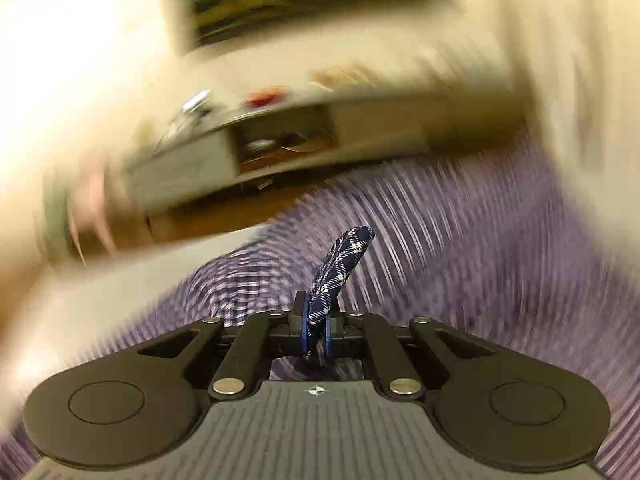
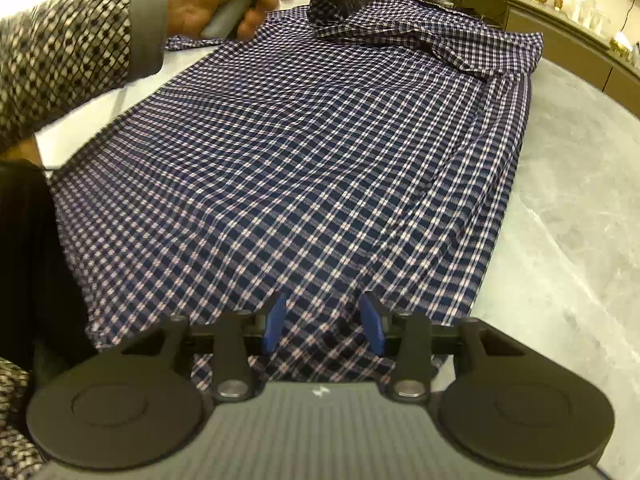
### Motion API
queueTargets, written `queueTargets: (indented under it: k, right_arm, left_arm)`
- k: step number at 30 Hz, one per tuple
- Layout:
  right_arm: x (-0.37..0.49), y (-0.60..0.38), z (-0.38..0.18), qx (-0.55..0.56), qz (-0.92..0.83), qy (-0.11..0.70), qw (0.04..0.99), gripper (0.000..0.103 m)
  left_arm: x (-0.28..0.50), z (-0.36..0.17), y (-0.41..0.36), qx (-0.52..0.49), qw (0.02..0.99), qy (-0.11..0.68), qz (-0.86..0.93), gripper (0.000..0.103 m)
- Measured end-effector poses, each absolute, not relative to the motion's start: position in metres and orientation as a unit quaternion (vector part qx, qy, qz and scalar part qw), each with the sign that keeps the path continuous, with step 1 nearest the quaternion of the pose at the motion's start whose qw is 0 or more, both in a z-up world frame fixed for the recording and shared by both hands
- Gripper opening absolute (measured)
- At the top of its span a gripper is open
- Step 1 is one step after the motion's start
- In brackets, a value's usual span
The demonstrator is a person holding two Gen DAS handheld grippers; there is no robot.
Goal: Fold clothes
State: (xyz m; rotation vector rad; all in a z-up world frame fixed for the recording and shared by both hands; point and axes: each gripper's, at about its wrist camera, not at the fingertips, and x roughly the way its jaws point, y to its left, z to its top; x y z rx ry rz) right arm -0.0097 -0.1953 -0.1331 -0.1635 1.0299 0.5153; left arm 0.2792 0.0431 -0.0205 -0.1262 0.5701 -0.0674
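Right gripper [image 2: 322,326], black with blue pads, sits lowest and nearest at the hem end of the navy-and-white checked cotton shirt [image 2: 304,168], its two fingers spread wide apart with the cloth lying between them and nothing pinched. That shirt is spread nearly flat along the pale grey marbled tabletop [image 2: 560,184], running away from this gripper, with bare table showing on the right side and a strip on the left. At the far end the fabric bunches into folds near the collar and one sleeve.

Up there the person's left hand [image 2: 216,4], coming out of a black-and-white patterned sleeve with a grey cuff [image 2: 148,24], grips the handle of the left gripper [image 1: 318,326]. Seen through its own camera, that gripper is clamped tight on a rolled edge of the checked shirt, a tongue of cloth sticking up past the blue pads; everything around it is smeared by motion blur.

Beyond the table runs a cream-coloured counter [image 2: 568,20] with small golden and glass items, too small to tell apart.
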Motion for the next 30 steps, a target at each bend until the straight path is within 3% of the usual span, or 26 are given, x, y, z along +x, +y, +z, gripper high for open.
queueTargets:
  k: [1, 3, 6, 9, 10, 12, 13, 18, 25, 28, 30]
  right_arm:
    - [-0.012, -0.198, -0.133, -0.074, 0.246, 0.487, 0.835, 0.041]
    - [-0.017, -0.201, -0.130, -0.072, 0.245, 0.483, 0.837, 0.043]
    - [-0.027, -0.204, -0.125, -0.080, 0.220, 0.466, 0.853, 0.057]
    - [-0.050, -0.199, -0.124, -0.097, 0.182, 0.459, 0.864, 0.055]
    - [-0.058, -0.194, -0.129, -0.108, 0.172, 0.466, 0.861, 0.052]
    - [-0.071, -0.183, -0.135, -0.123, 0.168, 0.472, 0.857, 0.016]
    - [-0.077, -0.177, -0.135, -0.125, 0.176, 0.469, 0.856, 0.006]
    - [-0.095, -0.168, -0.133, -0.134, 0.166, 0.464, 0.860, 0.000]
    - [-0.096, -0.158, -0.129, -0.183, 0.184, 0.478, 0.839, 0.001]
    - [-0.090, -0.159, -0.116, -0.199, 0.216, 0.484, 0.824, 0.016]
    - [-0.081, -0.169, -0.090, -0.170, 0.241, 0.462, 0.836, 0.034]
  left_arm:
    - [0.277, -0.017, 0.078, -0.184, 0.943, 0.277, -0.022, 0.007]
    - [0.271, -0.026, 0.121, -0.315, 0.905, 0.286, -0.012, 0.007]
    - [0.264, -0.037, 0.137, -0.323, 0.890, 0.321, -0.015, 0.007]
    - [0.255, -0.042, 0.142, -0.335, 0.887, 0.317, -0.012, 0.007]
    - [0.255, -0.044, 0.141, -0.341, 0.885, 0.317, -0.013, 0.007]
    - [0.258, -0.045, 0.138, -0.345, 0.884, 0.316, -0.017, 0.007]
    - [0.256, -0.044, 0.136, -0.340, 0.886, 0.314, -0.018, 0.007]
    - [0.232, -0.031, 0.136, -0.326, 0.904, 0.277, -0.028, 0.007]
    - [0.206, -0.029, 0.152, -0.329, 0.913, 0.241, -0.005, 0.006]
    - [0.216, -0.042, 0.159, -0.342, 0.901, 0.266, -0.009, 0.006]
    - [0.223, -0.050, 0.163, -0.352, 0.891, 0.285, -0.015, 0.006]
